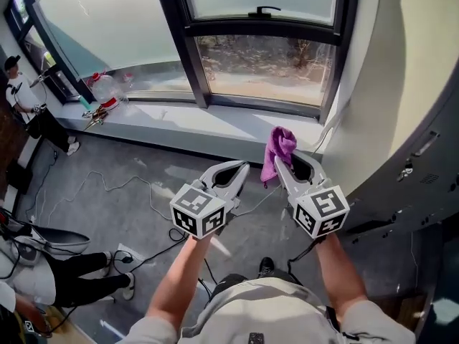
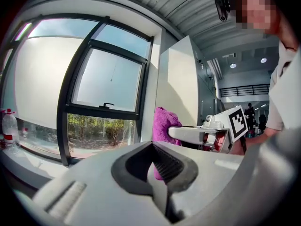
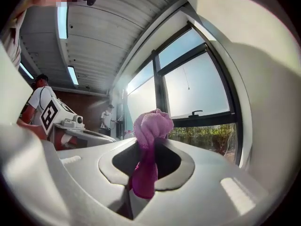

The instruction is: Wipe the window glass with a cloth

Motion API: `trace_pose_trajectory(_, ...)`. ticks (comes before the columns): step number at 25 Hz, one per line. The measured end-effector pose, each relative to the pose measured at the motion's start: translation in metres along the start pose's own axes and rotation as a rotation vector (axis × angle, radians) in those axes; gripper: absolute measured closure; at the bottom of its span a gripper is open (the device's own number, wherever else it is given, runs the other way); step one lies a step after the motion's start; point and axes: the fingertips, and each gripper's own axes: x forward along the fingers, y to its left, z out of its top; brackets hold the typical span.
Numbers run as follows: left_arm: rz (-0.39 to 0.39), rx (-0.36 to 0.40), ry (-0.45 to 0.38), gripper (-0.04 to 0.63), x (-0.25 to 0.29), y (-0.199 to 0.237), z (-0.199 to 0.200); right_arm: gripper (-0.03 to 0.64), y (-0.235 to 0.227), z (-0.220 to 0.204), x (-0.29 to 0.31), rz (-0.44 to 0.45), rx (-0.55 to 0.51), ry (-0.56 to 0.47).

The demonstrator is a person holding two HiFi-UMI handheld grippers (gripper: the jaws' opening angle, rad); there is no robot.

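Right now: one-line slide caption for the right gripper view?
Right gripper shut on purple cloth, facing the window glass.

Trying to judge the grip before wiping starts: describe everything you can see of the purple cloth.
The cloth is purple-pink and fluffy, like microfibre towelling. It is bunched up and pinched between the shut jaws of the right gripper. A rounded wad sticks out past the tips and a thinner tail hangs back through the jaws' opening. Only that gripper touches it, and it is held in the air short of the window glass.
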Motion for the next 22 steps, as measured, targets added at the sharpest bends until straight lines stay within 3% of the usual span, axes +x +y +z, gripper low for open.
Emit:
trace_pose_trajectory(9, 0.015, -0.06, 0.045, 0.594, 0.037, 0.094, -0.034, 0.511, -0.036, -0.045, 0.096, 0.013, 0.04, 0.07)
trace_pose_trajectory(13, -0.036, -0.063, 0.028, 0.594, 0.055, 0.15, -0.04, 0.511, -0.049, -0.054, 0.149, -0.04, 0.009, 0.094)
trace_pose_trajectory(22, -0.17, -0.084, 0.0, 0.594, 0.084, 0.279, -0.01, 0.511, -0.067, -0.039, 0.273, -0.181, -0.025, 0.159)
